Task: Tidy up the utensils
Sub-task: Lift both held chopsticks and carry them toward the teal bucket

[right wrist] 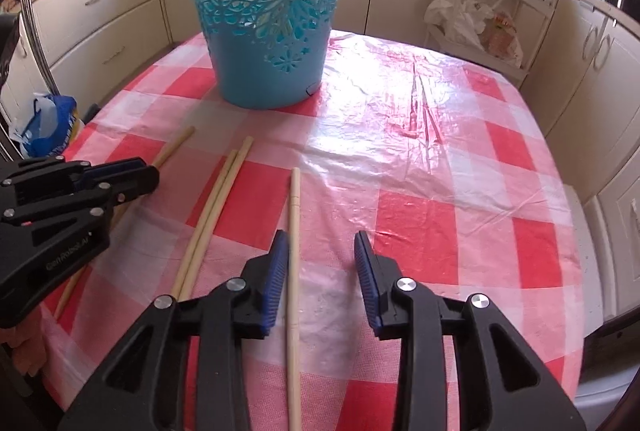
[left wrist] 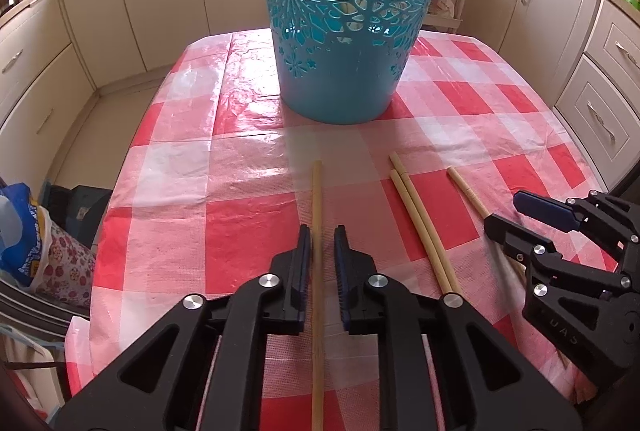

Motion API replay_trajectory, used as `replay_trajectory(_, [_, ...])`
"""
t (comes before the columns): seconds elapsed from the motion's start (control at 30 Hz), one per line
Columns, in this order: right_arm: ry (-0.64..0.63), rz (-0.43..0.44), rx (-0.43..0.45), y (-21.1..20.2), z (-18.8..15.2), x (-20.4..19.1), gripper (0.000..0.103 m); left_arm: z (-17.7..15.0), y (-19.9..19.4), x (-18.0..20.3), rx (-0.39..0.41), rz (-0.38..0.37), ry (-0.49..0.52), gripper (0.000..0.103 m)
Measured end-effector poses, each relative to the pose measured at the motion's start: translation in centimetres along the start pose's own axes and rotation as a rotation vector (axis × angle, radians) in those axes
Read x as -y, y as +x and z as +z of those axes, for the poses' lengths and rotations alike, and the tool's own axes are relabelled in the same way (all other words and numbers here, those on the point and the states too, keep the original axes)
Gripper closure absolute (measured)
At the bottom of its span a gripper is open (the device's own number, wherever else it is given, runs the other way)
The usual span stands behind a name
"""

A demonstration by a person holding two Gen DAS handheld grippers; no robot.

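A teal cut-out basket (left wrist: 344,31) stands on the checked table, also in the right wrist view (right wrist: 268,19), with wooden sticks showing through its holes. Several wooden chopsticks lie in front of it. My left gripper (left wrist: 322,247) straddles one chopstick (left wrist: 317,199), fingers narrowly open on either side, not clamped. My right gripper (right wrist: 322,255) is open over another chopstick (right wrist: 295,215), which lies by its left finger. A pair of chopsticks (left wrist: 416,215) lies between the two grippers, also in the right wrist view (right wrist: 216,207). Each gripper shows in the other's view: the right (left wrist: 520,215), the left (right wrist: 132,173).
The red-and-white checked tablecloth (right wrist: 420,151) covers the table, whose edges fall away left and right. Cream kitchen cabinets (left wrist: 120,11) surround it. A blue bag (right wrist: 44,123) sits off the left edge, and a rack with bags (right wrist: 476,15) stands behind.
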State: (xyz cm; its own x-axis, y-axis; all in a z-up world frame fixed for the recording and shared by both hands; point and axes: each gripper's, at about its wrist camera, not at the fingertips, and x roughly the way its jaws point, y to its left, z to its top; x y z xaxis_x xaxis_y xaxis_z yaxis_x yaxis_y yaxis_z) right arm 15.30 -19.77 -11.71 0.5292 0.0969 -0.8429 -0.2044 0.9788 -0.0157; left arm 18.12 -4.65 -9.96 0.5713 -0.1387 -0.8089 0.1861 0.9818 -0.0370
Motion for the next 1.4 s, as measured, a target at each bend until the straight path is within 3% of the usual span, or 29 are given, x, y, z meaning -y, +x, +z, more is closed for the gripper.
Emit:
replay_trajectory(0.13, [0.005, 0.014, -0.001, 0.1, 0.0, 0.3, 0.069, 0.0, 0.0, 0.7, 0.002, 0.007, 0.019, 0.082])
replay_trajectory(0.23, [-0.033, 0.018, 0.004, 0.0, 0.0, -0.3, 0.082, 0.0, 0.0, 0.7, 0.004, 0.006, 0.016, 0.082])
replay_trajectory(0.3, [-0.066, 0.016, 0.011, -0.1, -0.1, -1.1, 0.094, 0.0, 0.0, 0.4, 0.004, 0.005, 0.012, 0.095])
replay_trajectory(0.37, [-0.074, 0.009, 0.015, -0.2, -0.1, -1.6, 0.097, 0.0, 0.0, -0.2, 0.002, -0.02, -0.006, 0.098])
replay_trajectory(0.5, [0.121, 0.163, 0.003, 0.0, -0.2, 0.9, 0.097, -0.2, -0.8, -1.2, 0.026, -0.071, -0.047, 0.098])
replay_trajectory(0.6, [0.256, 0.29, 0.029, -0.2, -0.6, 3.0, 0.097, 0.0, -2.3, -2.0, 0.082, -0.126, -0.076, 0.098])
replay_trajectory(0.77, [0.378, 0.402, 0.11, -0.8, -1.1, 5.2, 0.097, 1.5, -5.7, -3.1, 0.202, -0.197, -0.11, 0.098])
replay_trajectory(0.97, [0.438, 0.428, 0.127, -0.7, -0.9, 6.3, 0.097, 5.7, -10.0, -3.7, 0.375, -0.259, -0.122, 0.098])
replay_trajectory(1.4, [0.409, 0.429, 0.132, -0.8, -1.1, 5.7, 0.097, 17.1, -13.7, -5.2, 0.671, -0.33, -0.239, 0.098])
